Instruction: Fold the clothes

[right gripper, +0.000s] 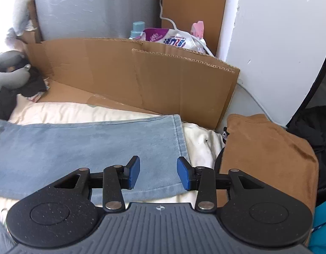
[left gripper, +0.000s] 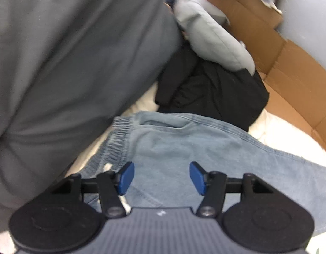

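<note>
Jeans point(left gripper: 173, 146) lie flat on cream bedding point(right gripper: 78, 110), long axis running left to right; elastic waistband point(left gripper: 114, 139) under left gripper point(left gripper: 162, 177), leg hem point(right gripper: 180, 139) under right gripper point(right gripper: 158, 172); both grippers hover above denim, released, nothing between pads; right jaws opening; dark garment point(left gripper: 211, 89) and cardboard point(right gripper: 141, 74) beyond; next fold likely brings hem toward waistband.

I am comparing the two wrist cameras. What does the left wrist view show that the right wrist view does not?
Only the left wrist view: the jeans' elastic waistband and a large grey garment. Only the right wrist view: the jeans' leg hem, a brown garment and a detergent bag. Both: the light blue jeans, the cardboard, and an open gripper with nothing between the fingers.
</note>
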The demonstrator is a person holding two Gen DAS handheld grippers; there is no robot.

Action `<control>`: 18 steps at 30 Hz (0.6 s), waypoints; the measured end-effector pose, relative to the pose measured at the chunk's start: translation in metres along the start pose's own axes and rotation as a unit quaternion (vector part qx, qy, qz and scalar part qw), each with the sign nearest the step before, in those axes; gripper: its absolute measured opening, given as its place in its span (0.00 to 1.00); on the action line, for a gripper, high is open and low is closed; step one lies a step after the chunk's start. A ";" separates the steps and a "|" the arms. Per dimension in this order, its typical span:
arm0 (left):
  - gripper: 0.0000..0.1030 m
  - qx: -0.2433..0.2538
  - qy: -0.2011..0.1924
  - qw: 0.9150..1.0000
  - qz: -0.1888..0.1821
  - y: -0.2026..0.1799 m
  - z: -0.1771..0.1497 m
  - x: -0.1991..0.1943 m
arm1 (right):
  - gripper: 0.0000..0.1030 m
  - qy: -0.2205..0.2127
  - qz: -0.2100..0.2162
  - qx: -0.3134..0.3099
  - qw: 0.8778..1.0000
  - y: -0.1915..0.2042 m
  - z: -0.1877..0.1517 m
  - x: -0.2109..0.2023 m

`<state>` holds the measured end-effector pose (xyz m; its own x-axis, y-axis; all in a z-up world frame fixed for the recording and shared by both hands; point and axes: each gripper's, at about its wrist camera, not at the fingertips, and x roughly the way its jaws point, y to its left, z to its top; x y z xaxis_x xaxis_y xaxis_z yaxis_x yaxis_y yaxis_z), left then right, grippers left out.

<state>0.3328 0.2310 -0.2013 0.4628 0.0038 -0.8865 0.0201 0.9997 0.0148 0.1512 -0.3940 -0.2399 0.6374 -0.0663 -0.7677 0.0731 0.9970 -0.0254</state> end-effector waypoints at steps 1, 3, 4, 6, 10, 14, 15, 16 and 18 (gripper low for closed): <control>0.59 -0.005 0.000 1.000 0.002 0.005 0.000 -0.007 | 0.44 0.000 0.003 -0.007 1.000 -0.002 0.001 -0.007; 0.59 -0.016 0.003 1.000 0.004 0.014 -0.005 -0.023 | 0.44 -0.002 0.003 -0.023 1.000 -0.010 0.003 -0.026; 0.60 -0.021 0.005 1.000 0.005 0.018 -0.007 -0.031 | 0.44 -0.005 0.000 -0.029 1.000 -0.016 0.006 -0.038; 0.60 -0.024 0.007 1.000 0.009 0.025 -0.013 -0.048 | 0.44 -0.013 -0.003 -0.032 0.999 -0.029 0.011 -0.062; 0.60 -0.038 0.012 0.999 0.016 0.038 -0.024 -0.085 | 0.44 -0.031 -0.007 -0.019 0.999 -0.063 0.019 -0.110; 0.60 -0.081 0.018 0.997 0.001 0.048 -0.029 -0.129 | 0.44 -0.043 -0.013 0.001 0.999 -0.093 0.014 -0.159; 0.61 -0.093 0.020 0.996 -0.002 0.050 -0.030 -0.140 | 0.44 -0.045 -0.012 0.005 0.999 -0.099 0.011 -0.172; 0.62 -0.097 0.020 0.995 -0.006 0.052 -0.032 -0.150 | 0.44 -0.046 -0.008 0.007 0.999 -0.104 0.007 -0.184; 0.63 -0.104 0.021 0.994 -0.016 0.053 -0.036 -0.171 | 0.44 -0.052 -0.004 0.010 0.999 -0.111 -0.002 -0.210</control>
<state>0.2227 0.2846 -0.0651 0.4279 -0.0310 -0.9033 -0.1512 0.9829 -0.1054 0.0079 -0.4908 -0.0776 0.7123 -0.0796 -0.6973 0.0940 0.9954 -0.0176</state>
